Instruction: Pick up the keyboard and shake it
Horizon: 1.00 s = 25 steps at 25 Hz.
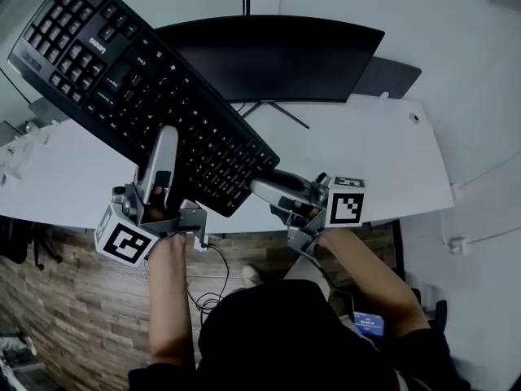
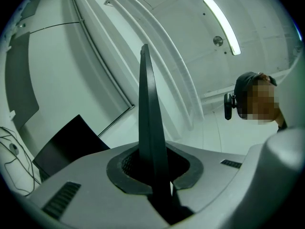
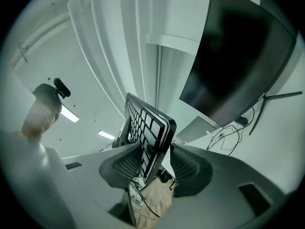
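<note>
A black keyboard (image 1: 138, 88) hangs in the air over the desk, tilted, with its left end high toward the upper left. My left gripper (image 1: 165, 141) is shut on its near long edge. In the left gripper view the keyboard (image 2: 148, 118) stands edge-on, pinched between the pads of that gripper (image 2: 155, 175). My right gripper (image 1: 262, 187) sits at the keyboard's lower right corner. In the right gripper view that corner (image 3: 152, 128) lies between the jaws of the right gripper (image 3: 157, 163). The key side is close to one pad, and a gap shows at the other pad, so this gripper is open.
A dark curved monitor (image 1: 277, 59) stands on the white desk (image 1: 366, 153) behind the keyboard. It also shows in the right gripper view as the monitor (image 3: 238, 56). Cables (image 1: 213, 267) hang below the desk's near edge over the wood floor (image 1: 73, 316).
</note>
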Available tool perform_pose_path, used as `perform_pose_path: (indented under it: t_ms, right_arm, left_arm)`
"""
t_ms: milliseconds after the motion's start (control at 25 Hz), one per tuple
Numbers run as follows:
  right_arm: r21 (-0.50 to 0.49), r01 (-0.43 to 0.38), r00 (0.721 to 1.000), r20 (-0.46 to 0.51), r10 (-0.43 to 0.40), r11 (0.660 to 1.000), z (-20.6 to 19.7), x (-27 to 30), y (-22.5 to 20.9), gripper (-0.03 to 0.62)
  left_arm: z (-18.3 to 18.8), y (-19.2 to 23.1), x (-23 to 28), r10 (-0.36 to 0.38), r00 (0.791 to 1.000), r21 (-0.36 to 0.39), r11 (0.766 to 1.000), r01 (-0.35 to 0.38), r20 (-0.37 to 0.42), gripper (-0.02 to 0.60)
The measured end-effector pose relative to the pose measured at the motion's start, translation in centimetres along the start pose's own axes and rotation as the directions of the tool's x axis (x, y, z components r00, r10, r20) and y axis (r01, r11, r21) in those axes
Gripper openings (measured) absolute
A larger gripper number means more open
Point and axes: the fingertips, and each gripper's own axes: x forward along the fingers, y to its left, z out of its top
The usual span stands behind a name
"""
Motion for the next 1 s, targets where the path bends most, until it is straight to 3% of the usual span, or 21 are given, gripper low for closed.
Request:
perform_pose_path:
  t_ms: [160,360,480,1000]
  right_arm:
    - [0.002,-0.019,1.0,0.012,0.019,1.0,-0.1,1.5,0.0,0.173]
    - [-0.015,-0.067,0.998,0.007,0.067,0.998,0.0,3.2,0.8,0.173]
    - [0.012,-0.104,0.993,0.053,0.103,0.995,0.6,3.4,1.3,0.172]
    - [0.005,-0.139,0.987,0.08,0.138,0.99,1.7,3.6,3.0,0.091]
  left_arm:
    - [-0.2,1.5,0.0,-0.006,1.0,-0.073,0.997,0.006,0.007,0.08]
    - [-0.2,1.8,-0.1,-0.007,1.0,-0.088,0.996,0.007,0.002,0.08]
    - [-0.1,1.8,0.0,-0.021,1.0,-0.122,0.992,0.021,0.004,0.08]
    - [-0.2,2.5,-0.2,-0.006,1.0,-0.25,0.968,0.012,0.027,0.08]
